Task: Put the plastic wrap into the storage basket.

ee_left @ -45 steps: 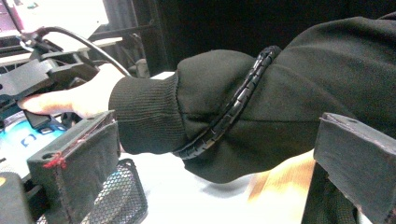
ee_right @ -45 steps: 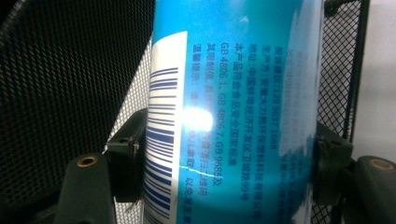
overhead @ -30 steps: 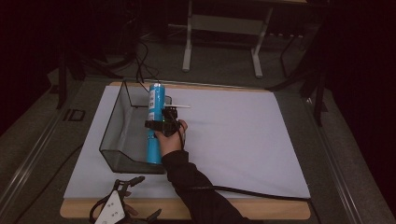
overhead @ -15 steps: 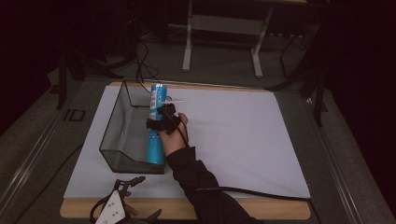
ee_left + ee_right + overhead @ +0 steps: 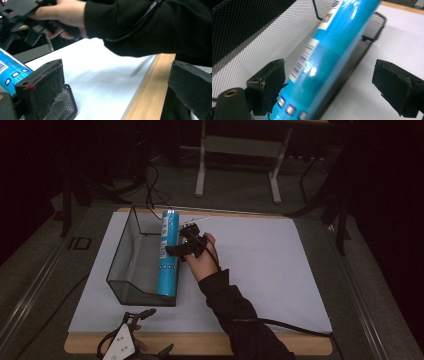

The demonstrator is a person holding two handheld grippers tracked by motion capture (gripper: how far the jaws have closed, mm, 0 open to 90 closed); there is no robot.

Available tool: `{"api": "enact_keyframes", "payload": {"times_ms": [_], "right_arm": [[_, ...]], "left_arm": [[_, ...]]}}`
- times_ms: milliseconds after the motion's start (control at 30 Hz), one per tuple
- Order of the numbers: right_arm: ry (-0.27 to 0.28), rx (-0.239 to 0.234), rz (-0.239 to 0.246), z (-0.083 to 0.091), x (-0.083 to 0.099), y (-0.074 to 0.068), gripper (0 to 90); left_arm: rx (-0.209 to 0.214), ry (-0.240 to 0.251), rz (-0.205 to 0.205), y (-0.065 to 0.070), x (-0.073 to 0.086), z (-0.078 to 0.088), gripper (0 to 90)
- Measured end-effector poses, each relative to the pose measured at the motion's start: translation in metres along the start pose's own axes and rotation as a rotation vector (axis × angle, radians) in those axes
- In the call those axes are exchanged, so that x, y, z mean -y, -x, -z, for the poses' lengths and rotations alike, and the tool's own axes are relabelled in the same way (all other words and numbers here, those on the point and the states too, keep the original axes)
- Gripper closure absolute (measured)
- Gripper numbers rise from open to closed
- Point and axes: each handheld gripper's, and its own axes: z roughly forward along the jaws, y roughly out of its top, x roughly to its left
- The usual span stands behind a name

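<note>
With its jaws spread wide around the tall blue cylindrical can [image 5: 168, 254] lying along the black wire-mesh basket [image 5: 131, 265] rim, the right gripper [image 5: 186, 244] should withdraw straight, while the left gripper [image 5: 131, 346] rests open near the table edge.

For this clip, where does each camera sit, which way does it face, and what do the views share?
High view: above the person's side, looking forward and down on the white sheet; forearm, right gripper and left gripper show.
Left gripper view: low at the near edge, facing across the table; own jaws, sleeve.
Right gripper view: beside the mesh tray; own jaws.
Shared: the blue can.
</note>
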Motion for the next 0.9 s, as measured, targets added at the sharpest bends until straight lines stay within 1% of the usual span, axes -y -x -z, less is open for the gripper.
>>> {"api": "enact_keyframes", "payload": {"times_ms": [67,133,167,233,367,467,500,633,733,833,900], "right_arm": [[0.006,0.01,0.02,0.009,0.001,0.004,11.4],[0.012,0.013,0.022,0.017,0.003,0.009,11.4],[0.023,0.017,0.033,0.023,0.004,0.013,11.7],[0.033,0.016,0.031,0.032,0.007,0.02,12.9],[0.042,0.032,0.051,0.049,0.015,0.032,12.9],[0.043,0.043,0.057,0.058,0.022,0.041,12.9],[0.044,0.054,0.064,0.062,0.025,0.044,12.9],[0.038,0.05,0.062,0.074,0.038,0.057,13.0],[0.051,0.048,0.049,0.083,0.048,0.066,13.2],[0.08,0.062,0.044,0.093,0.06,0.077,13.1],[0.086,0.069,0.038,0.097,0.067,0.083,13.0]], "left_arm": [[0.0,-0.001,-0.001,0.0,0.0,0.0,1.2],[0.001,-0.002,-0.001,0.0,0.0,0.0,1.2],[0.001,-0.002,-0.002,0.0,0.0,-0.001,1.2],[0.002,-0.005,-0.001,0.0,0.0,-0.001,1.1],[0.001,-0.007,-0.002,0.0,0.0,-0.002,1.1],[-0.001,-0.01,-0.003,0.0,0.001,-0.002,1.1],[0.0,-0.01,-0.002,0.0,0.001,-0.002,1.1],[-0.002,-0.011,-0.002,0.0,0.001,-0.002,1.1],[-0.002,-0.013,-0.001,0.0,0.001,-0.003,1.1],[0.0,-0.014,-0.002,0.0,0.001,-0.003,1.1],[0.001,-0.015,-0.003,0.0,0.001,-0.003,1.1]]}}
